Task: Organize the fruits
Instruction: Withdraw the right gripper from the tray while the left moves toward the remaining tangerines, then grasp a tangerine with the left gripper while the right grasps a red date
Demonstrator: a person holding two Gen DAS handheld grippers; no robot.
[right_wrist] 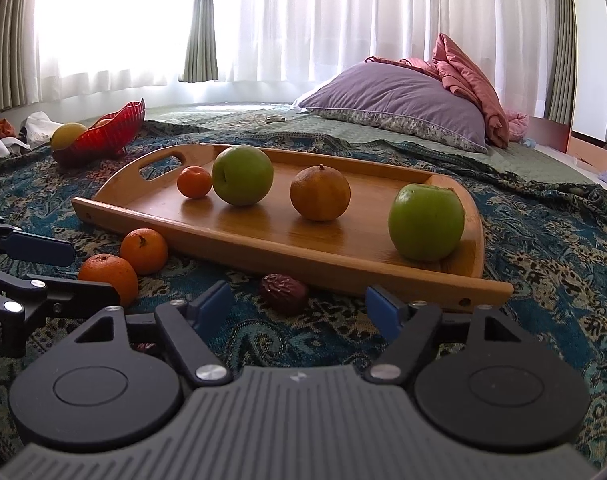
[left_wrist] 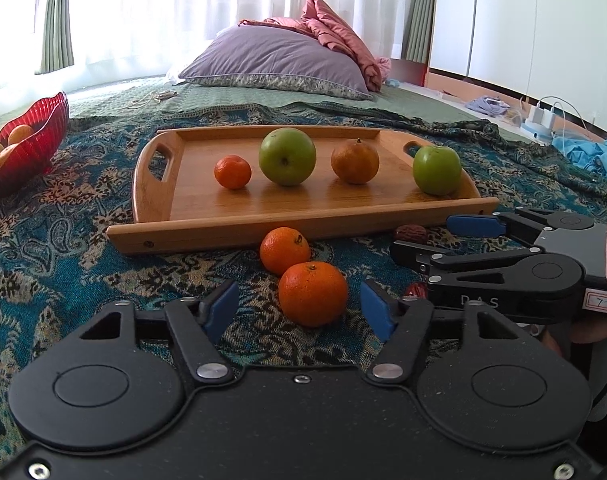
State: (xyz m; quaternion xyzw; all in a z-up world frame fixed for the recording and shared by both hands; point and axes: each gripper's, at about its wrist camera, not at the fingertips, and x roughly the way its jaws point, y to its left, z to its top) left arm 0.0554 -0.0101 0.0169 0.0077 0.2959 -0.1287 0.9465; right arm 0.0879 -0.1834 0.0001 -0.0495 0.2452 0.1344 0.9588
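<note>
Wooden tray carries four fruits; before it, left gripper gapes around a tangerine untouched; right gripper stands open facing a date.

Red bowl: cut by the left edge in the left wrist view; the fruit inside is only partly seen above the rim, kind not told.

Date: mostly hidden behind the right gripper; a second dark fruit is half covered by that gripper's finger.

Right gripper: body cut by the right edge; label reads only in part.

Left gripper: in the right wrist view cut by the left edge; it covers the lower side of the near tangerine.

Tray: far right handle hidden behind an apple.

Chargers and clothes: too small and blurred to tell further.

Window: blown out white.
</note>
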